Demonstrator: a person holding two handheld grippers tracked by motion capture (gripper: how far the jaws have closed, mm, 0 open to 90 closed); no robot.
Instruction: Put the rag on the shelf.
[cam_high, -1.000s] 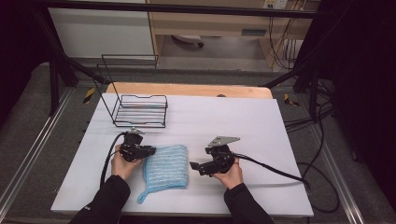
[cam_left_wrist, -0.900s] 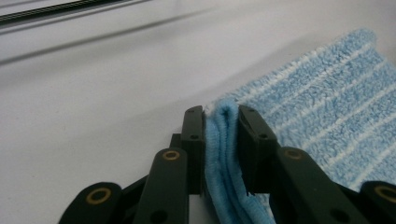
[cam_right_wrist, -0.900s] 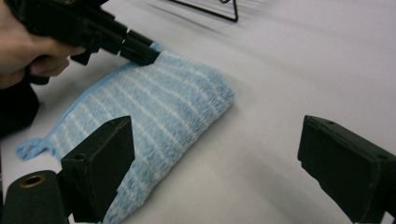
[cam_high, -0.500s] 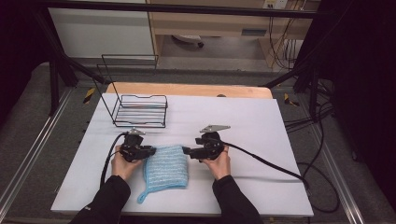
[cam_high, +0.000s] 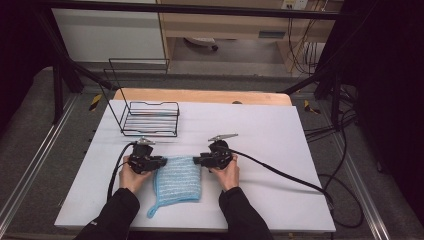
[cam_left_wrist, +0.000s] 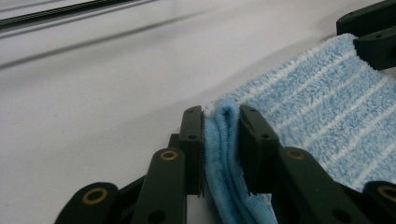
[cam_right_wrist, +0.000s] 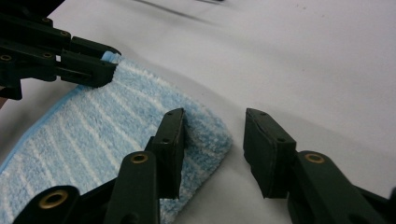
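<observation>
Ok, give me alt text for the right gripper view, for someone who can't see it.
The right gripper has its jaws open astride the near corner of a blue striped cloth lying on a white table, having just been closing. At the cloth's far corner, the left gripper pinches it.

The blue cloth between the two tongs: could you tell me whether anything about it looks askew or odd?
Nothing damaged. The blue cloth lies flat on the table, one corner bunched in the left tongs; the right tongs, just closing, straddle the other corner without pinching it.

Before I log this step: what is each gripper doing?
Left gripper: shut on the blue towel corner.
Right gripper: open, jaws just closing astride the other corner, not yet gripping.
</observation>
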